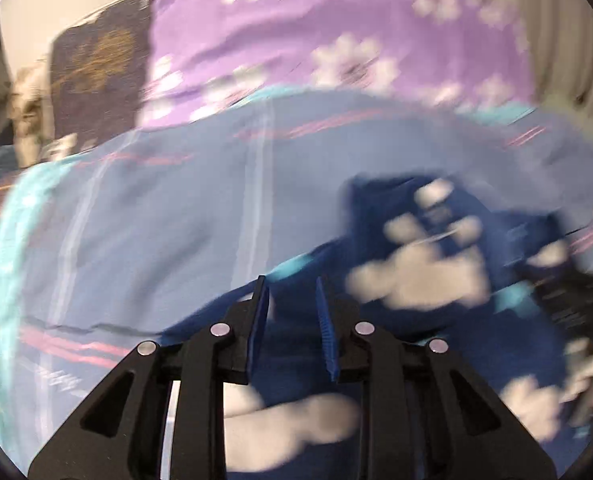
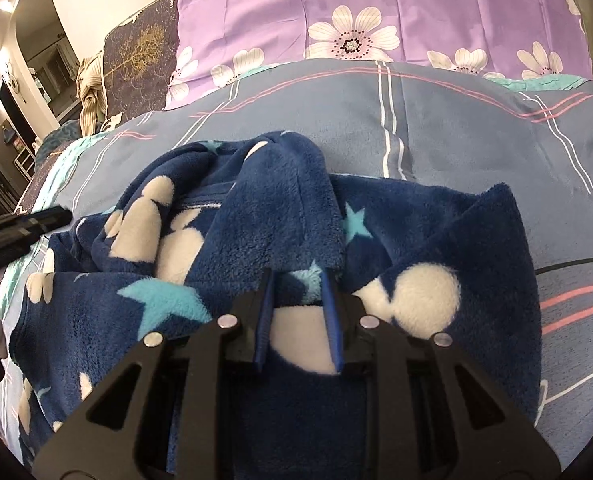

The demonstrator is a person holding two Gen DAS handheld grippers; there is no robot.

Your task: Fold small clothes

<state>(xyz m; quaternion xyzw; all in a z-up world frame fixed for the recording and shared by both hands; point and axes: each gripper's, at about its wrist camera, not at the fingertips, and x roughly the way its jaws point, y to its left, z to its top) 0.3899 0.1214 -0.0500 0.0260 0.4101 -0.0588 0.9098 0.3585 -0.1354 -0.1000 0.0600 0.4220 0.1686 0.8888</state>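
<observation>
Right tool (image 2: pixel 298 280) clamped on navy fleece garment (image 2: pixel 256 216) atop blue striped bedspread (image 2: pixel 456 128), purple floral pillow (image 2: pixel 376 12) behind.

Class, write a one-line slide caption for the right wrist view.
Right gripper pinches a crumpled navy fleece garment on a striped bedspread.

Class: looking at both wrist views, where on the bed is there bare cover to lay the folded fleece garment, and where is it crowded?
Bare striped bed cover lies between the fleece garment and the purple floral sheet, and right of the garment. The near middle is crowded with rumpled fleece.
</observation>
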